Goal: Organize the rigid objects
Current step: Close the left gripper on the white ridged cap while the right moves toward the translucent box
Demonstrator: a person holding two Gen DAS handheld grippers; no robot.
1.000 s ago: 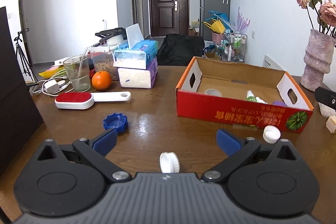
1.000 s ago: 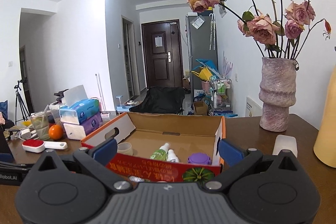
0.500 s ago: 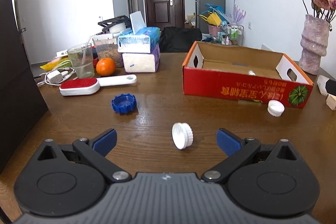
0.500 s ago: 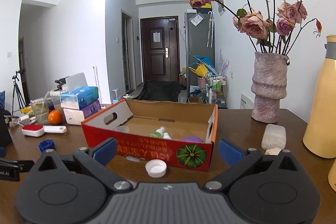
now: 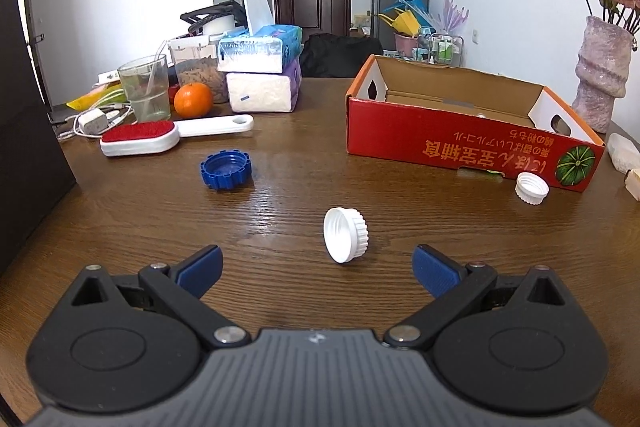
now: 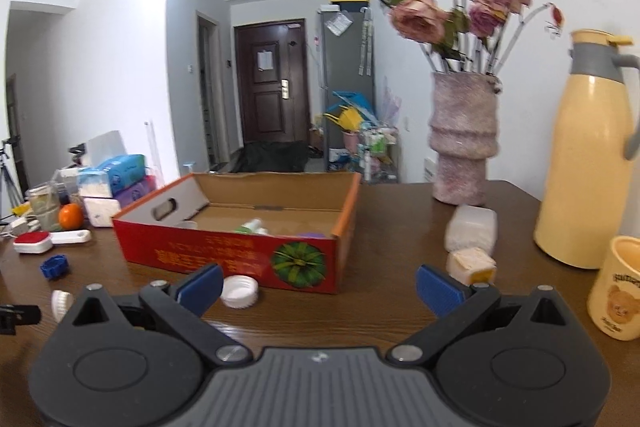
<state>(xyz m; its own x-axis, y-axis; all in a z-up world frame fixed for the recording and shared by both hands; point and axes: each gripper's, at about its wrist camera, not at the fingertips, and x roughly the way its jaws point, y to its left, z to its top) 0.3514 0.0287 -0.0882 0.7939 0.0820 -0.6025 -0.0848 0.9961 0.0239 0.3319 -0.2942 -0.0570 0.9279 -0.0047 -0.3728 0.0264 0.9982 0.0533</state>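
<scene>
Caps lie scattered on brown wooden table beside red box

**Both grippers held wide, nothing between the fingers**

The left gripper is held low and level, its two blue-tipped fingers spread far apart with nothing gripped. The right gripper sits at much the same height, also level, its blue fingertips equally wide and bare. Both point forward, roughly the same way. Only the black finger arms and ribbed grey bodies show; no hand or sleeve is visible behind either.
</scene>
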